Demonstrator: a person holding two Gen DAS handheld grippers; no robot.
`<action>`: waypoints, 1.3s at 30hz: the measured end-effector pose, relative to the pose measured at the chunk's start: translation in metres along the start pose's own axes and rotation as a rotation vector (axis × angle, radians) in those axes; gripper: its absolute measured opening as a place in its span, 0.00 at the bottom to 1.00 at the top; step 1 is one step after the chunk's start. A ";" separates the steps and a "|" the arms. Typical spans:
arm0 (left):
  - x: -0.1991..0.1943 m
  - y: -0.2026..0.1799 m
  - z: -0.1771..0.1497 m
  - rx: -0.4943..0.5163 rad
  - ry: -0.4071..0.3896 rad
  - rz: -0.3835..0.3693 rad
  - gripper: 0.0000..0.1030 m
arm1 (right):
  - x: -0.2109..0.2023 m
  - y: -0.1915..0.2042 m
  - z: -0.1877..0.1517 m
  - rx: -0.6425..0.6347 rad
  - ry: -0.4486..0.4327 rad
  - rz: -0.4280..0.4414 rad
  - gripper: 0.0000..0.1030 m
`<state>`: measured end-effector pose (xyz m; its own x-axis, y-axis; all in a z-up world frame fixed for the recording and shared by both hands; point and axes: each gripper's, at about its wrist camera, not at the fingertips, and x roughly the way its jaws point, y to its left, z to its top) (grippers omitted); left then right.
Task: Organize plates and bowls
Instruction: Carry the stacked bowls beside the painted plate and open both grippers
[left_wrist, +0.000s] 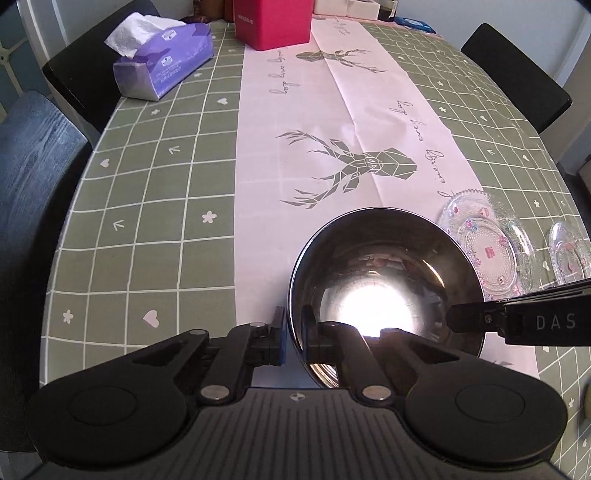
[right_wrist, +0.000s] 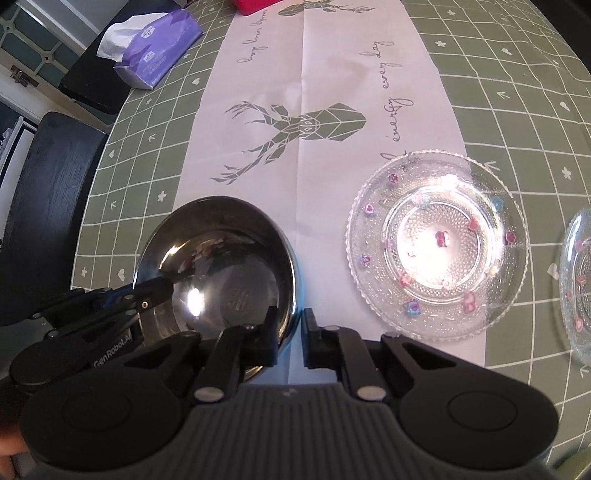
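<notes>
Bright daylight washes the pale runner on the surface. Hard white glare burns inside the steel bowl and on the glass plate. Fisheye bending curves the grid lines; corners darken. Focus stays sharp throughout.

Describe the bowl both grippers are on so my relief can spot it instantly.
Start at the pink runner down the middle of the green checked tablecloth. At its near end sits the steel bowl, each gripper pinching one side of its rim. Unlike the clear glass plates beside it, it is mirror-shiny metal.
</notes>
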<state>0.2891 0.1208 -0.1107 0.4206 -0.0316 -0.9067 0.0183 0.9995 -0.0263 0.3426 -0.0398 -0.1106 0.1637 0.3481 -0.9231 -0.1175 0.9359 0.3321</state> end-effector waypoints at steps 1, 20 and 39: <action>-0.004 -0.001 -0.001 0.004 -0.003 0.004 0.07 | -0.003 0.001 -0.002 0.001 -0.002 0.002 0.09; -0.142 -0.031 -0.058 0.035 -0.053 0.037 0.08 | -0.117 0.025 -0.091 -0.126 -0.053 0.041 0.08; -0.188 -0.061 -0.183 0.105 0.083 0.013 0.13 | -0.153 0.026 -0.224 -0.289 0.004 0.035 0.09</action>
<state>0.0432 0.0671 -0.0154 0.3454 -0.0137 -0.9383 0.1099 0.9936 0.0260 0.0953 -0.0809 -0.0038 0.1508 0.3792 -0.9129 -0.3977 0.8687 0.2952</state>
